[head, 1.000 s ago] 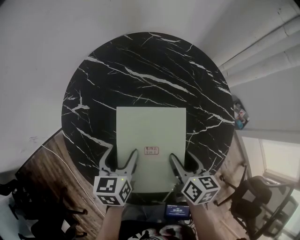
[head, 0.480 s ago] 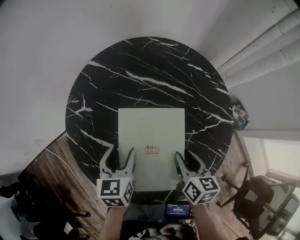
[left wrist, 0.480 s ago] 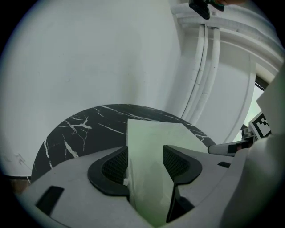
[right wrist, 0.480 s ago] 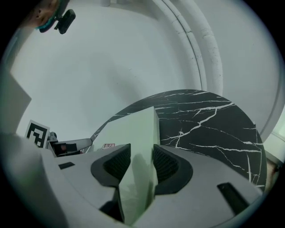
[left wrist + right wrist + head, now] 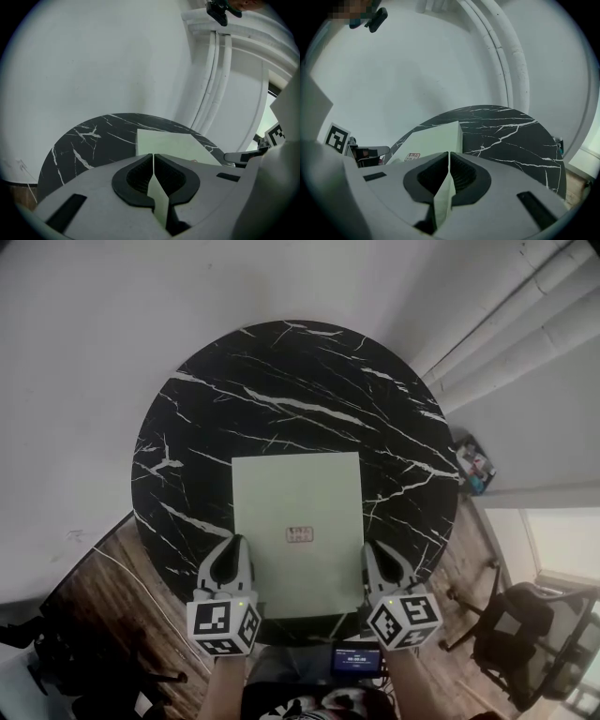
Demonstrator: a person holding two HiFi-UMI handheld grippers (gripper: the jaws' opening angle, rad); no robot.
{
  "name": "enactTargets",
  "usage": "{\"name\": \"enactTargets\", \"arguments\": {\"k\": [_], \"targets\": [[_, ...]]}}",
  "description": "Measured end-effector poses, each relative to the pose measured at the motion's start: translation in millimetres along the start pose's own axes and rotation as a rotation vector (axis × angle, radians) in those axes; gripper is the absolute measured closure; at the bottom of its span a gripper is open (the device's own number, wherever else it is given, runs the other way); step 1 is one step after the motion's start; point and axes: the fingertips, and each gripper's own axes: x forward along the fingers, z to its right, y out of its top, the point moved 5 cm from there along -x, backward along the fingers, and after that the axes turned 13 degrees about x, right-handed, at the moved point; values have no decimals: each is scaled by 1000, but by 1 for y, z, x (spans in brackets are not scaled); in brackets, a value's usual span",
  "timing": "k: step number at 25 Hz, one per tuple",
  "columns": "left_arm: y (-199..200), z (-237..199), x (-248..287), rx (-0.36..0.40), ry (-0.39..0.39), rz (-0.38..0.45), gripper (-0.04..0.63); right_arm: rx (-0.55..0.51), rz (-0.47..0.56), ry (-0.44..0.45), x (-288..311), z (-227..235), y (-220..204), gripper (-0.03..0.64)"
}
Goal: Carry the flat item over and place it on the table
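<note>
Jaws of the left gripper (image 5: 231,554) clenched, closing only just done, with the thin near-left edge of the pale green sheet (image 5: 297,507) nipped between them. Along those jaws in the left gripper view (image 5: 153,158), the same sheet (image 5: 166,139) rising edge-on out of the pinch, then spreading ahead and a little to the right over the round black marble surface (image 5: 89,138). Left of those jaws, bare marble with white veins (image 5: 164,465), then plain white wall (image 5: 66,381).

Between the two pairs of jaws, the near strip of the sheet, with a small red-printed label (image 5: 299,534) just ahead of it.

Jaws of the right gripper (image 5: 377,557) likewise pressed together, also just closed, gripping the near-right edge of the sheet. Along them in the right gripper view (image 5: 449,157), sheet (image 5: 436,136) ahead and to the left, label (image 5: 411,156) near its left side, veined surface (image 5: 511,136) ahead and to the right. Further right of these jaws, white pipes (image 5: 525,324) along the wall and a dark chair (image 5: 506,638) on the floor.

Far edge of the sheet either resting on the surface or just above it: not clear.
</note>
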Motion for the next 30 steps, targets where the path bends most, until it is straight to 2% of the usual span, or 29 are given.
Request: {"name": "enactTargets", "arguments": {"k": [9, 15, 22, 30], "targets": [[8, 11, -13, 45, -47, 31, 581, 4, 33, 39, -11, -11, 3, 594], [19, 11, -29, 53, -40, 69, 581, -14, 70, 58, -24, -21, 12, 594], [42, 24, -62, 126, -80, 160, 581, -41, 135, 68, -54, -41, 22, 594], [60, 30, -101, 131, -101, 246, 583, -86, 210, 65, -89, -62, 30, 594]]}}
